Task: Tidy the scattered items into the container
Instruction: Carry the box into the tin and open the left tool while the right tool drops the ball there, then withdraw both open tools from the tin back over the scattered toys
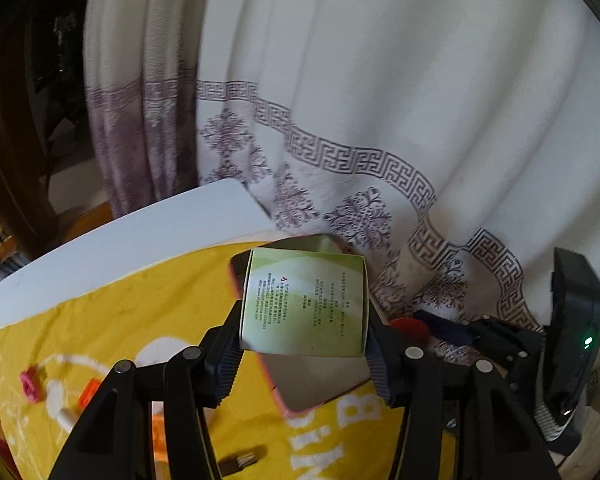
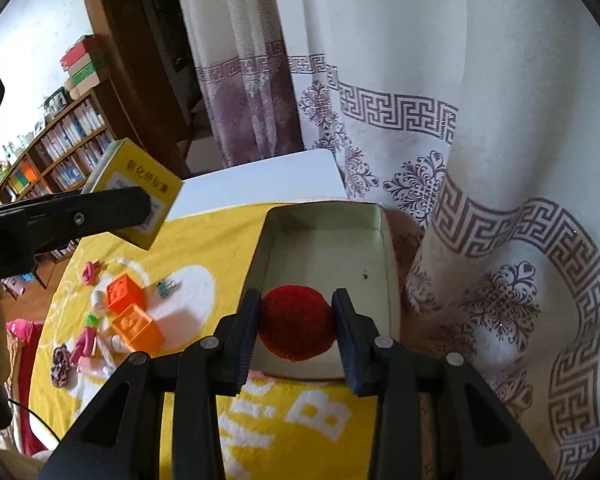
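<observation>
My left gripper (image 1: 304, 312) is shut on a green and yellow carton (image 1: 304, 304), with its pads against both sides. The carton hangs above the pink-rimmed container (image 1: 300, 396). In the right wrist view the same carton (image 2: 136, 184) sits high at the left in the left gripper (image 2: 140, 204). My right gripper (image 2: 297, 296) is shut on a red fuzzy ball (image 2: 298, 322) over the near end of the container (image 2: 388, 264), which has a pale, bare inside. From the left wrist view the ball (image 1: 406, 326) and right gripper (image 1: 440, 326) show at the right.
A yellow towel (image 2: 204, 248) covers the white table (image 2: 260, 180). Two orange cubes (image 2: 126, 294), pink clips (image 2: 90, 272), a small blue clip (image 2: 166, 286) and a USB stick (image 1: 244, 460) lie left of the container. A patterned curtain (image 2: 460, 120) hangs close behind; a bookshelf (image 2: 60, 136) stands at the left.
</observation>
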Available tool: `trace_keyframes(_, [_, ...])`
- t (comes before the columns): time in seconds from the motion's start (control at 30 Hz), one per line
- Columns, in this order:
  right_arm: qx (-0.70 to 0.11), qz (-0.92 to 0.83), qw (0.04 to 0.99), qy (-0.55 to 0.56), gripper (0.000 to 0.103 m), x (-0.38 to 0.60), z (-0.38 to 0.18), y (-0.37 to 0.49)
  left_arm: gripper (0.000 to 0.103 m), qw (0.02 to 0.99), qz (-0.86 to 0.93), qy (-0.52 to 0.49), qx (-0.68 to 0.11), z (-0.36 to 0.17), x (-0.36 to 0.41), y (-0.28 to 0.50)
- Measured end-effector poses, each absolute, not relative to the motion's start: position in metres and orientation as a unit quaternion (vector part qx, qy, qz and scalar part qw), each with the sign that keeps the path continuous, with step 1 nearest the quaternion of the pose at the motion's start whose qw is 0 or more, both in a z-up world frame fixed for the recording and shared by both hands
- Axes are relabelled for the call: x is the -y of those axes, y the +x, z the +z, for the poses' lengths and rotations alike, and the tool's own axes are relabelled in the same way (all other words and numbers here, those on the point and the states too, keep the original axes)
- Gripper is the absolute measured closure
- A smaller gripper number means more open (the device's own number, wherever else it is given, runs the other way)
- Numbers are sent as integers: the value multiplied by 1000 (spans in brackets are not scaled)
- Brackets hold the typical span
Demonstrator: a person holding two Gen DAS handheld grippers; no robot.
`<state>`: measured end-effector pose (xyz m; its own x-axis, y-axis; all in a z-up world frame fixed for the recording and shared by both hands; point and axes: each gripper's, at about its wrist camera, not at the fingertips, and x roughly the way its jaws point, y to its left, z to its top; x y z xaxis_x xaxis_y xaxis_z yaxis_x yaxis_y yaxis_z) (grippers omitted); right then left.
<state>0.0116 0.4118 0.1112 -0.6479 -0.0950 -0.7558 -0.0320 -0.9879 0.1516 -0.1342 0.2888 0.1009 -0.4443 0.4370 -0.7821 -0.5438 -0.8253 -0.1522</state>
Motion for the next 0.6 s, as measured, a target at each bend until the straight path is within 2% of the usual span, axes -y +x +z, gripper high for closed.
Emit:
trace_keyframes(0.03, [79,-905,19,418,55,-415,109,8,32,290,846,-443,-58,101,-292,-137])
trace_keyframes(0.07, [83,-904,20,420,44,-418,106,5,19,288,848,-441,-54,101,-294,-140])
trace_keyframes(0.13, [91,-902,17,422,29,-424,101,2,18,281,857,-430,-44,106,-293,-142])
trace_keyframes(0.6, [108,-894,36,433,26,-406,91,5,18,210,873,-439,-41,107,-235,-132])
